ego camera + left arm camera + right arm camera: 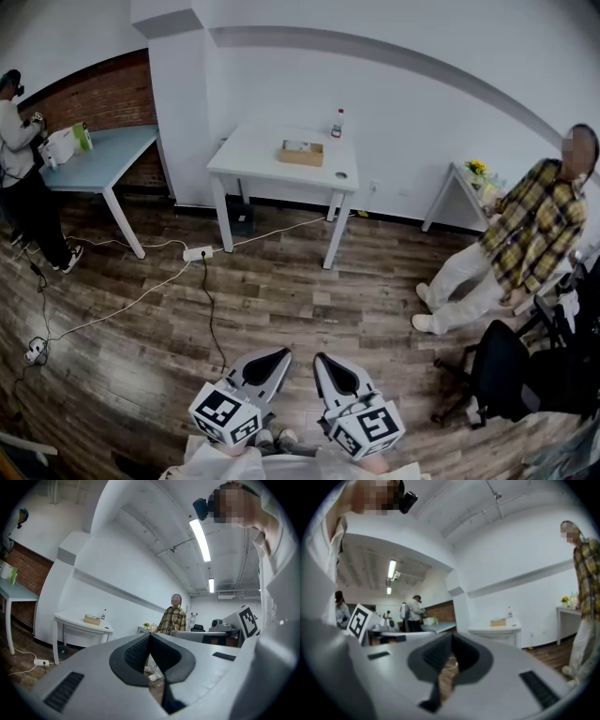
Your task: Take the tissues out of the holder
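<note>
The wooden tissue holder (302, 152) with white tissue in its top sits on a white table (253, 159) against the far wall. It shows small in the left gripper view as the holder (92, 619) and in the right gripper view as the holder (498, 622). My left gripper (273, 357) and right gripper (326, 362) are held side by side low in the head view, close to my body and far from the table across the wooden floor. Both point level toward the table. Each has its jaws shut tip to tip with nothing between them, as the left gripper (150, 635) and right gripper (451, 636) show.
A small bottle (337, 123) stands behind the holder. A person in a plaid shirt (530, 234) stands at right near a side table with flowers (478, 171). Another person (19, 159) works at a blue table (103, 155). Cables and a power strip (197, 252) cross the floor. A black chair (502, 375) is at right.
</note>
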`<action>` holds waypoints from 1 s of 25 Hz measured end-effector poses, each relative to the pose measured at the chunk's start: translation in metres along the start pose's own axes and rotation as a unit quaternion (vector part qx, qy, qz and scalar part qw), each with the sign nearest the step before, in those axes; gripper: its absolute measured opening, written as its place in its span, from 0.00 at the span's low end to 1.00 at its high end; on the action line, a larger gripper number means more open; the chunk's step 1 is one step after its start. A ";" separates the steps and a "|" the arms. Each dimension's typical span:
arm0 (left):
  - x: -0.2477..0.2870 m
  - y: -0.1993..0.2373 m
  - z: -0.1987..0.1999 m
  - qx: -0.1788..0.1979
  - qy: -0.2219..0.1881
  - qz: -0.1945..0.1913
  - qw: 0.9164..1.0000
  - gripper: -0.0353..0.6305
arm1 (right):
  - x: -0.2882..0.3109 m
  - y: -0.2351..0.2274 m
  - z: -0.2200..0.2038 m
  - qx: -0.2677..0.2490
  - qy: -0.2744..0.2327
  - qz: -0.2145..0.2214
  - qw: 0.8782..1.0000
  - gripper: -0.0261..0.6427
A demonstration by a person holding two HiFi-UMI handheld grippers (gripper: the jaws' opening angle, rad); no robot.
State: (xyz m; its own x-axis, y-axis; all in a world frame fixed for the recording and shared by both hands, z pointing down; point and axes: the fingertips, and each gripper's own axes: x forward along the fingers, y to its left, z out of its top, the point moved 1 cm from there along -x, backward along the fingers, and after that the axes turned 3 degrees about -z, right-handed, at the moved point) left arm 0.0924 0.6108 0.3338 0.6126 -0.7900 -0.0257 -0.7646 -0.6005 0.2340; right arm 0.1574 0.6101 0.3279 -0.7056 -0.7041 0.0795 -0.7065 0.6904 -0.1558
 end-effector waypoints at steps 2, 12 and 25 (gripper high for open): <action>0.006 0.000 -0.002 -0.014 -0.001 -0.004 1.000 0.08 | 0.003 -0.004 -0.003 -0.002 0.010 0.007 1.000 0.05; 0.044 0.002 -0.017 -0.063 -0.002 -0.013 0.998 0.08 | 0.021 -0.034 -0.025 0.013 0.059 0.054 0.997 0.05; 0.129 0.125 0.001 -0.066 -0.009 -0.021 0.998 0.08 | 0.147 -0.111 -0.006 0.030 0.046 0.045 0.997 0.05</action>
State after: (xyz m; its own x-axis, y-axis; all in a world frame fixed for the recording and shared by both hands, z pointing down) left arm 0.0752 0.4337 0.3593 0.6387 -0.7675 -0.0548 -0.7047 -0.6121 0.3589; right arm 0.1318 0.4306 0.3628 -0.7696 -0.6200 0.1528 -0.6380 0.7364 -0.2252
